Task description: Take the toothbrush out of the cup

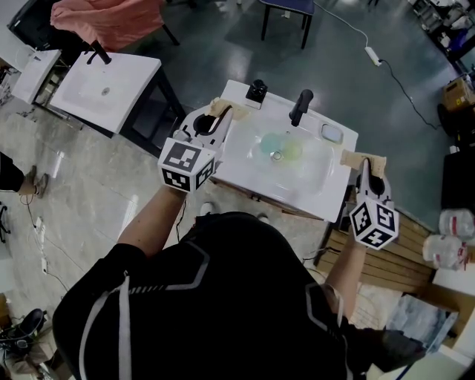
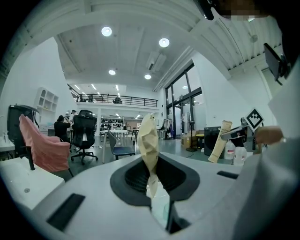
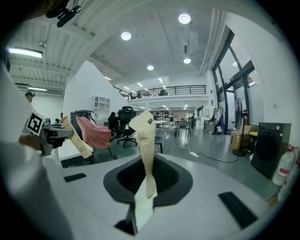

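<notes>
A white rectangular ceramic sink (image 1: 245, 159) carries a black tap (image 1: 300, 106); a pink cloth (image 1: 111, 21) drapes a chair beyond.

Your left gripper (image 1: 223, 111) sits at the left edge of the sink (image 1: 239, 157), your right gripper (image 1: 364, 162) at its right edge. The faucet (image 1: 300, 107) stands between them, at the sink's far side. A second sink (image 1: 111, 85) lies well left of your left gripper.

white sink unit (image 1: 241, 162): blk tap (image 1: 300, 106) + blk item (image 1: 257, 90) at back, greenish cup (image 1: 282, 147) in basin, dish (image 1: 331, 133) back rt
</notes>
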Tool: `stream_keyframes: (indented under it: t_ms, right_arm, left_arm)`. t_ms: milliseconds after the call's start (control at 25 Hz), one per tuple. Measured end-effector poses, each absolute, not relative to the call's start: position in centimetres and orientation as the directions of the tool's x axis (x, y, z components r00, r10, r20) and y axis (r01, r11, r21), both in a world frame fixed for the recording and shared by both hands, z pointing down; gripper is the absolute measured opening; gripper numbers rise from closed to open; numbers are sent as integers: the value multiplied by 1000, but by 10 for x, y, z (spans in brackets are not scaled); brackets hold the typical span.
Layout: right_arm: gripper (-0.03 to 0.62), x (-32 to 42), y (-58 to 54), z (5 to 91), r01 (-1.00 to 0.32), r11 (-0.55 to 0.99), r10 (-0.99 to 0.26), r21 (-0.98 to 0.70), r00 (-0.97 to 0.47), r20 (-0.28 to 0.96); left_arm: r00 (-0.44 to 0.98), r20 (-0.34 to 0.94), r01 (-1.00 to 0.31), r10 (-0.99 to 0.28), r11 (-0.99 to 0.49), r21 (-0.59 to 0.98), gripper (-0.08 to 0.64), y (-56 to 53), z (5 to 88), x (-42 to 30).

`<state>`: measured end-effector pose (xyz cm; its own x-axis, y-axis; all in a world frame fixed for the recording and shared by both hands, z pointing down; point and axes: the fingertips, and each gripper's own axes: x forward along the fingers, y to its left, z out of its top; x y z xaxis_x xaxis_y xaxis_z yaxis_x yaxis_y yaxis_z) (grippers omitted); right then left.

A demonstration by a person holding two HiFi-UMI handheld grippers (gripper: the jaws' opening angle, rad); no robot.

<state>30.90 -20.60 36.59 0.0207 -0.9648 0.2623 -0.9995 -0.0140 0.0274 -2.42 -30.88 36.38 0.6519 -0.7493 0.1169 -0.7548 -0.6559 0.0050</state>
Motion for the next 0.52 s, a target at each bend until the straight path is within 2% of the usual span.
stream_keyframes:
  t_ms: [520]
  right_arm:
    - [34, 309, -207, 368, -999, -14, -964, 38, 24, 265]
  left_arm:
    - [644, 128, -759, -754, -650, -14, 32, -311, 370, -24]
